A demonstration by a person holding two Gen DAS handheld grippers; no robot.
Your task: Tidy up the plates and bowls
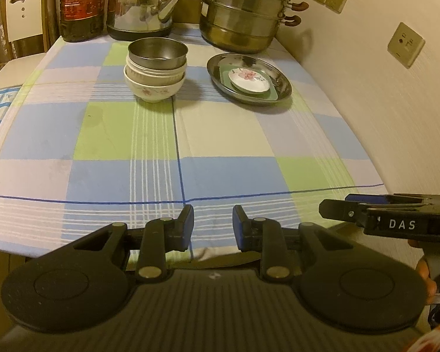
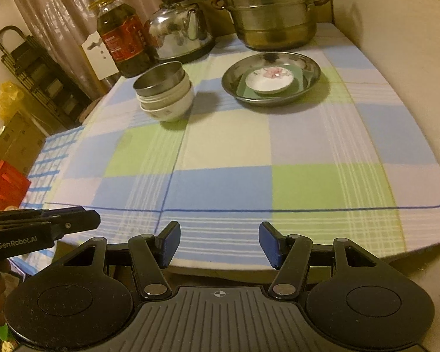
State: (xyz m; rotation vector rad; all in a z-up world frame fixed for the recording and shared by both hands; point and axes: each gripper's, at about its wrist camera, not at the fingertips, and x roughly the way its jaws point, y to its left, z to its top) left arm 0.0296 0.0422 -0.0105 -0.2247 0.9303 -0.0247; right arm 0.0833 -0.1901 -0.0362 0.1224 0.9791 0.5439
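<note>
We read "DAS" in white letters on the black body of the right gripper (image 1: 334, 209), seen from the left wrist. We read "GenRobot.AI" on the left gripper (image 2: 94, 220), seen from the right wrist. The red label on the oil bottle (image 2: 123, 38) is too blurred to read.

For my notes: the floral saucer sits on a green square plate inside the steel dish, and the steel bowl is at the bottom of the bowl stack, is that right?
Not quite: the steel bowl is on top of the bowl stack, as the left wrist view shows. The floral saucer does sit on the green square plate inside the steel dish.
</note>
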